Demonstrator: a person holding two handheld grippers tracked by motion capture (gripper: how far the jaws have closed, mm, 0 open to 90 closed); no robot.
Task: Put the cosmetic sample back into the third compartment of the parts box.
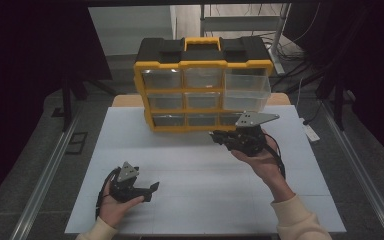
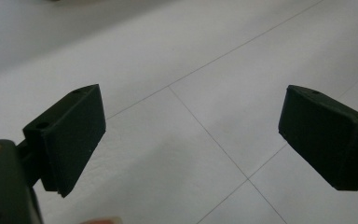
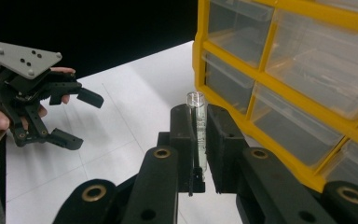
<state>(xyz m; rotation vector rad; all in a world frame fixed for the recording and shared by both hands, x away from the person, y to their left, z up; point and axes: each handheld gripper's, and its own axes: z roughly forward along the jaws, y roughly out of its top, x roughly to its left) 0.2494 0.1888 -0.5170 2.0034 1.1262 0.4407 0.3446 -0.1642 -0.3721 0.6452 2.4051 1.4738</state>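
The right claw (image 3: 200, 140) is clamped on a thin glass tube (image 3: 197, 130), light, slippery, fragile; grip mid-length, gently.

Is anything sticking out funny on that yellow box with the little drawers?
Yes. On the yellow drawer cabinet, the top right drawer is pulled out past the frame while the others sit flush. Nothing looks spilled or broken.

We find no readable text, label, brand, number or sign anywhere, neither on the yellow drawer cabinet (image 1: 203, 85) nor on the table (image 1: 180, 160).
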